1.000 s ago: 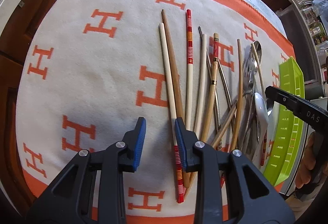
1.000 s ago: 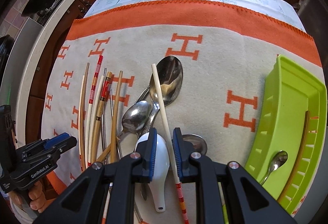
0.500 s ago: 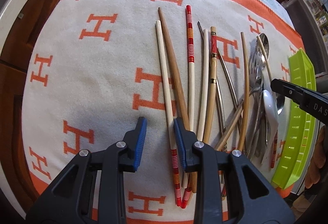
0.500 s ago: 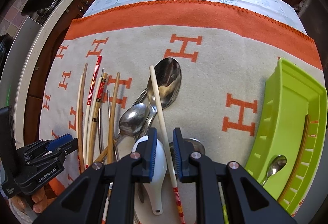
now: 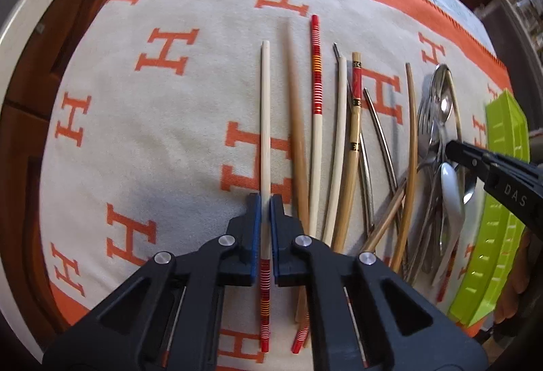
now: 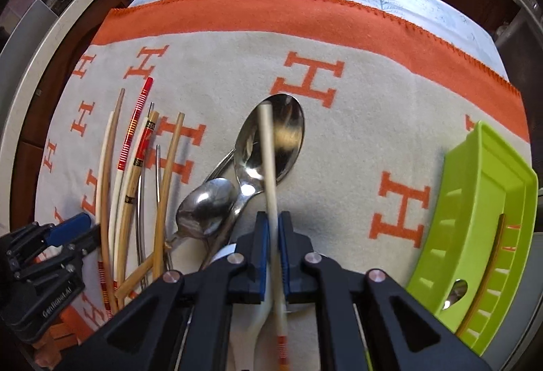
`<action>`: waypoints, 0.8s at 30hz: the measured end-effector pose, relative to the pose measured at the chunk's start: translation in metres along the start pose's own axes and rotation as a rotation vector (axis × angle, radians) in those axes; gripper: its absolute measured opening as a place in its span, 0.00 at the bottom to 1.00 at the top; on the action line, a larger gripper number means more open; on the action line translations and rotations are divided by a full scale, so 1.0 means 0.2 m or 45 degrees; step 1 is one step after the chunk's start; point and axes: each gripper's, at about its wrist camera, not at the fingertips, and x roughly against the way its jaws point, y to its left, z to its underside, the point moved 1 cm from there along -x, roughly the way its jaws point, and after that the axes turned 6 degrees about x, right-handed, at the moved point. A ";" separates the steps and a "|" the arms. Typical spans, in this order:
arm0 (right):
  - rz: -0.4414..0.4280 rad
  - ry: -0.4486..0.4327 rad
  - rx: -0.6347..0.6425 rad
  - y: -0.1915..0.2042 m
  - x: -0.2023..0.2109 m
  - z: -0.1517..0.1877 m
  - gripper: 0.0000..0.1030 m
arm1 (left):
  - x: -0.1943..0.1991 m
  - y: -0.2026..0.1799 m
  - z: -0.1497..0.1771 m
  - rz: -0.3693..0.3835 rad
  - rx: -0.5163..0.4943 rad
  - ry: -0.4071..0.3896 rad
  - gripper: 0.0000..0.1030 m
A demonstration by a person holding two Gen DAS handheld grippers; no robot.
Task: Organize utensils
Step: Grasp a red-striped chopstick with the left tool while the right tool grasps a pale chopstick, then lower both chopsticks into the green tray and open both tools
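Observation:
Several chopsticks and metal spoons lie on a cream blanket with orange H marks. My left gripper [image 5: 265,201] is shut on a cream chopstick with a red-striped end [image 5: 265,119], the leftmost of the row. My right gripper [image 6: 273,218] is shut on a matching cream chopstick [image 6: 268,147] that crosses over a large metal spoon [image 6: 281,140]. A smaller metal spoon [image 6: 207,204] and a white ceramic spoon [image 5: 451,187] lie beside it. The right gripper also shows in the left wrist view [image 5: 454,147], over the spoons.
A lime green slotted tray [image 6: 482,215] stands at the right, holding a brown chopstick [image 6: 488,269] and a small spoon [image 6: 456,293]. It shows in the left wrist view too [image 5: 505,133]. The blanket's orange border [image 6: 305,11] and the table's rim lie beyond.
My left gripper moved right over the leftmost cream chopstick and shut on it. My right gripper closed tight on its chopstick, which is blurred and has swung a little.

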 end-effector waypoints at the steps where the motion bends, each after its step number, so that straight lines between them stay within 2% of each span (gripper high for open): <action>1: -0.009 -0.001 -0.013 0.00 0.00 0.00 0.05 | 0.00 0.00 0.00 0.012 0.010 0.003 0.03; 7: -0.170 -0.043 -0.142 -0.13 0.08 0.05 0.05 | 0.05 0.04 0.03 0.129 0.054 0.045 0.03; 12: -0.309 -0.085 -0.224 -0.20 0.18 0.13 0.05 | 0.20 0.00 0.10 0.235 0.032 0.037 0.03; 15: -0.384 -0.105 -0.267 -0.24 0.23 0.17 0.05 | 0.29 -0.11 0.14 0.296 -0.015 0.023 0.03; 19: -0.424 -0.154 -0.319 -0.32 0.33 0.23 0.05 | 0.45 -0.25 0.24 0.380 -0.111 0.010 0.03; 24: -0.384 -0.208 -0.360 -0.45 0.45 0.33 0.05 | 0.54 -0.60 0.34 0.454 -0.265 0.001 0.03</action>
